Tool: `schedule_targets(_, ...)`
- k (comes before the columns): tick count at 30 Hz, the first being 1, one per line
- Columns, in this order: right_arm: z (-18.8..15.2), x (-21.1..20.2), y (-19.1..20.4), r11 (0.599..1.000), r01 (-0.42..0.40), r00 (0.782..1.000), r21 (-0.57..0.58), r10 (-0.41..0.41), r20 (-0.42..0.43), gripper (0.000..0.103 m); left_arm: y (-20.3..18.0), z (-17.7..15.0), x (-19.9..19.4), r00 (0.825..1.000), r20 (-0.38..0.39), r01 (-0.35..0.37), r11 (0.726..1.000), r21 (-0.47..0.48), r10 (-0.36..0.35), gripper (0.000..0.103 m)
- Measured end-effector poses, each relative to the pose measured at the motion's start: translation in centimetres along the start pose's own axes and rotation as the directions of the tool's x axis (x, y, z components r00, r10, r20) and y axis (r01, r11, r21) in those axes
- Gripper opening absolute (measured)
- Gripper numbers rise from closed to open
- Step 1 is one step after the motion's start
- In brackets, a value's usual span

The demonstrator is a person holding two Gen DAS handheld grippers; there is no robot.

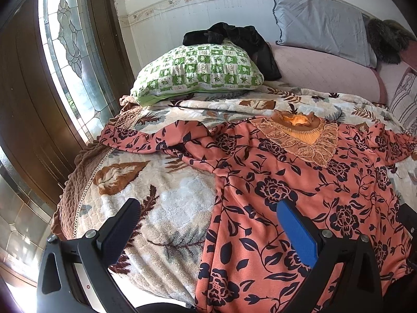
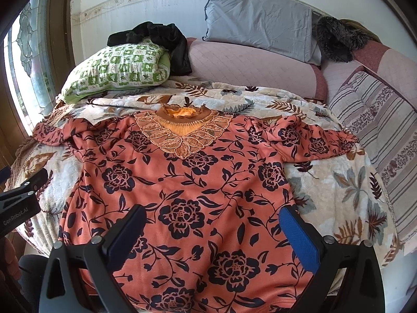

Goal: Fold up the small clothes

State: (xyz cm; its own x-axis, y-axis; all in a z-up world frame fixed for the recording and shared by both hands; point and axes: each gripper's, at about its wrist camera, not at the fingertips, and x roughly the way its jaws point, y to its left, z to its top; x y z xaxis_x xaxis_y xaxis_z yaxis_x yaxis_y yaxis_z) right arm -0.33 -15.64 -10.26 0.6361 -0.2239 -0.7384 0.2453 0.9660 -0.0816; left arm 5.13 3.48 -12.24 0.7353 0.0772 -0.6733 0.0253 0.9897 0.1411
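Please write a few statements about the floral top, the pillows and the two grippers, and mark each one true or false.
1. The orange floral top lies spread out, neckline away from the cameras. True.
2. The left hand-held gripper is shut on the top's hem. False: it is open and holds nothing.
3. A dark garment lies on the green checked pillow. True.
4. The right hand-held gripper is open. True.
5. The grey pillow lies on top of the floral top. False: it leans against the wall, far behind the top.

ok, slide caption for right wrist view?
Open right hand-held gripper above an orange floral top spread flat on a leaf-print blanket.
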Motion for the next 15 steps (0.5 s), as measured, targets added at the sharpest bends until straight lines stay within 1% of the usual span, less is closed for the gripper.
schedule_targets(10, -0.2, -0.3, -1.0, 0.999, -0.017, 1.000, 0.027, 0.017, 0.008, 0.103, -1.7, 0.2, -1.1, 1.000, 0.013, -0.003, 0.999, 0.041, 0.002, 0.103)
schedule_targets(14, -0.2, 0.1, -1.6, 0.999, -0.016, 1.000, 0.036, 0.016, 0.007, 0.103, -2.8, 0.5, -1.0, 1.000, 0.006, 0.017, 0.998, 0.058, -0.018, 0.103)
schedule_targets(15, -0.1, 0.3, -1.8, 0.999, -0.015, 1.000, 0.036, 0.015, 0.008, 0.103, -3.2, 0.7, -0.8, 0.999, -0.003, 0.034, 0.998, 0.061, -0.034, 0.103)
